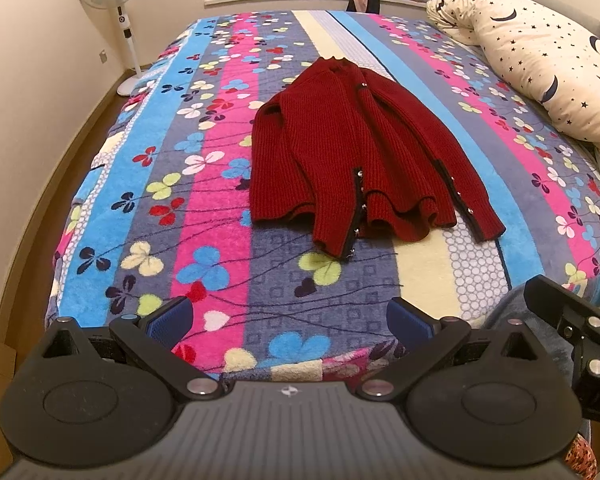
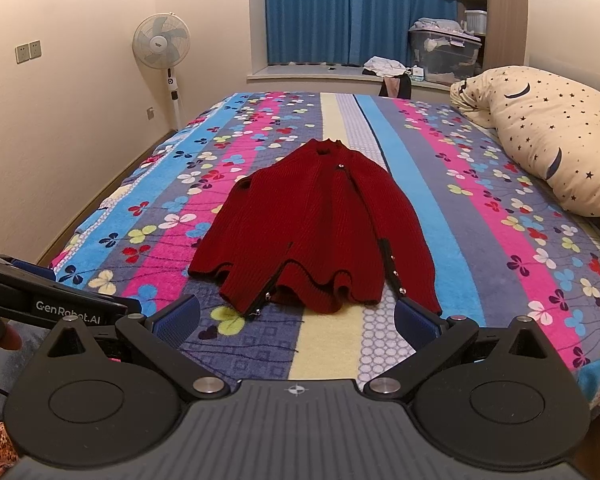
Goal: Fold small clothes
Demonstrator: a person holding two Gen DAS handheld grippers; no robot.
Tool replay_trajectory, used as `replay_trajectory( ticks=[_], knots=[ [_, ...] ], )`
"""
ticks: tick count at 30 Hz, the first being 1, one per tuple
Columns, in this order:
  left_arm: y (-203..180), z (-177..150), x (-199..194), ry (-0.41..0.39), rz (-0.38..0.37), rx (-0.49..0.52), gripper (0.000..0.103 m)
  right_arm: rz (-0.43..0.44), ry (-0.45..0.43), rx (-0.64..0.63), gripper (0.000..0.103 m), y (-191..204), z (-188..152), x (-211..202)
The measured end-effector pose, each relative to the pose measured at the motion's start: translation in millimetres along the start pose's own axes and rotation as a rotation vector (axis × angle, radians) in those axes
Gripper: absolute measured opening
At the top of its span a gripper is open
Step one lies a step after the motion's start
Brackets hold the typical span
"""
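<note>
One red cardigan (image 1: pixel 352 152) is lying mid-bed on the blanket (image 1: pixel 220 208), collar away, hem and both sleeves trailing toward the near edge, probably laid out for folding. Two grippers: left gripper (image 1: pixel 290 320) and right gripper (image 2: pixel 296 320) are both hovering spread wide, holding nothing, short of the hem. One pillow (image 1: pixel 540 68), one fan (image 2: pixel 162 44).

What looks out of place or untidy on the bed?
The red cardigan lies rumpled on the blanket: its front overlaps crookedly and its hem ripples. Both grippers are open, not touching it.
</note>
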State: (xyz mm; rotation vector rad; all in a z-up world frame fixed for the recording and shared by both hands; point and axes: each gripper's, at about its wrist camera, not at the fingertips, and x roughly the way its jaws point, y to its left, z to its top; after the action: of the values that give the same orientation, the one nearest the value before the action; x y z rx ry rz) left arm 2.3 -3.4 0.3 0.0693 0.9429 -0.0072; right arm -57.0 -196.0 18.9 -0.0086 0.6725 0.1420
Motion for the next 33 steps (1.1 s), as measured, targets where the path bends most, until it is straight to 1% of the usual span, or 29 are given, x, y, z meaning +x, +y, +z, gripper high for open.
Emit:
replay_trajectory(
  ticks=[33],
  knots=[
    [3.5,-3.7,1.2,-0.001,0.003,-0.001,0.103,0.004,0.018,0.008,0.102,-0.9,-3.8,2.3]
  ],
)
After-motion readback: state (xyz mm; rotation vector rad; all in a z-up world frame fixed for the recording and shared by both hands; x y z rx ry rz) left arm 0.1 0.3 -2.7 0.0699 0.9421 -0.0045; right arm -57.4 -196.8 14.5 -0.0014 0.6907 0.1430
